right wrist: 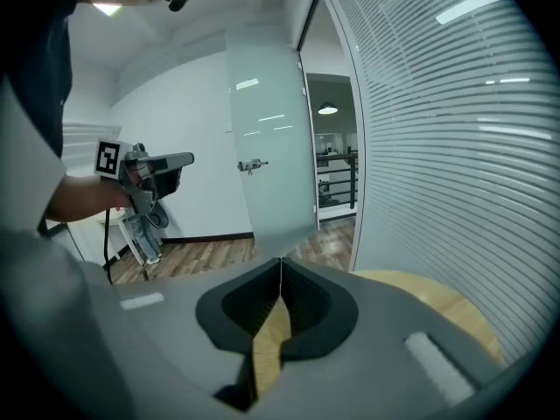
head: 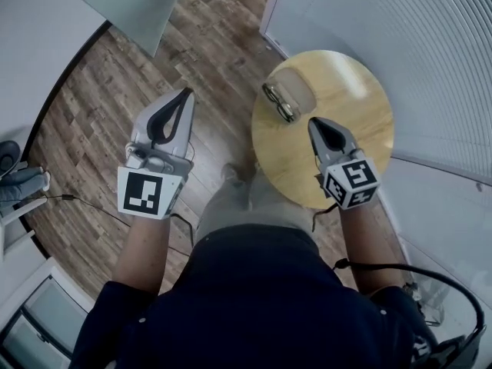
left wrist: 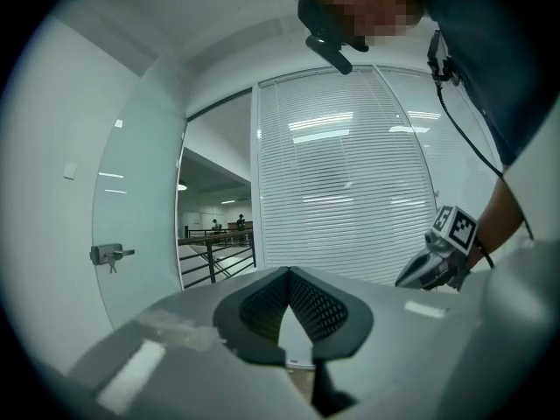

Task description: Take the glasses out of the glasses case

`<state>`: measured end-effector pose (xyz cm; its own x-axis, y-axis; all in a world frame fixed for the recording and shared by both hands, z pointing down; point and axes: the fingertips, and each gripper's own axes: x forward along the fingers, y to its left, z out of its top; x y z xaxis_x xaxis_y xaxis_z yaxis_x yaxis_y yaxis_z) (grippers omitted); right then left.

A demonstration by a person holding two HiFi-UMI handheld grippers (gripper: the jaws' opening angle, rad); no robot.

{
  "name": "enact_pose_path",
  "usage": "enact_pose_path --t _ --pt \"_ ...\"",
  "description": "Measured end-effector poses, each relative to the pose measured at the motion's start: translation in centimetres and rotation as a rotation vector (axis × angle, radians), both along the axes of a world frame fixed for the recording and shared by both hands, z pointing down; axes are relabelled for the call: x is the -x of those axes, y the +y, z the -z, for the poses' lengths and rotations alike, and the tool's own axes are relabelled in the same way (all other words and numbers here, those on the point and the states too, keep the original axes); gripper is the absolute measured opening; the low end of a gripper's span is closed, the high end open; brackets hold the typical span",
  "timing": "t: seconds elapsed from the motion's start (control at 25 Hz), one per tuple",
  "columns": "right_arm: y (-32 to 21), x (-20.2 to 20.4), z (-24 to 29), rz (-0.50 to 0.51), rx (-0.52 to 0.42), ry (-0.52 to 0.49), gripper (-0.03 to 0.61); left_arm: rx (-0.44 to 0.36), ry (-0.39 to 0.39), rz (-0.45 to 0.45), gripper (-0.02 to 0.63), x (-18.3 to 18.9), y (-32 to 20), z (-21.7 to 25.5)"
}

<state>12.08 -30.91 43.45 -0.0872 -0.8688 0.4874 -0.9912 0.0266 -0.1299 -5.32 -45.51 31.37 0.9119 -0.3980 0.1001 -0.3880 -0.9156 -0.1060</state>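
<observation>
In the head view a tan glasses case (head: 298,85) lies open on the round wooden table (head: 350,129). Dark-framed glasses (head: 280,103) rest at the case's near-left side; whether they sit inside it I cannot tell. My right gripper (head: 314,121) is shut and empty, a short way on the near side of the glasses, over the table. My left gripper (head: 187,93) is shut and empty too, held over the floor left of the table. Neither gripper view shows the case. The left gripper view shows the right gripper (left wrist: 429,269), and the table's edge (right wrist: 437,309) appears in the right gripper view.
A wall of white blinds (head: 430,44) curves round the table's far and right sides. A frosted glass door (head: 131,6) stands at the far left over the wood floor (head: 100,106). A thin cable (head: 92,206) lies on the floor. My shoe (head: 231,174) is beside the table.
</observation>
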Motion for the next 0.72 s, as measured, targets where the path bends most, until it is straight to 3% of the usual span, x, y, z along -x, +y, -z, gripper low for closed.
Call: enact_pose_path --t 0.24,0.44,0.72 --pt "-3.2 -1.3 -5.0 0.057 0.078 -0.019 0.046 0.044 -0.020 0.034 0.003 -2.0 -2.3 -3.8" --pt "-4.0 -0.9 -10.5 0.090 0.147 -0.051 0.067 0.091 -0.084 0.047 0.005 -2.2 -3.2 -8.7" --pt "-5.3 -2.1 -15.9 0.109 0.218 -0.057 0.098 0.099 -0.117 0.025 0.003 -3.9 -4.4 -12.1"
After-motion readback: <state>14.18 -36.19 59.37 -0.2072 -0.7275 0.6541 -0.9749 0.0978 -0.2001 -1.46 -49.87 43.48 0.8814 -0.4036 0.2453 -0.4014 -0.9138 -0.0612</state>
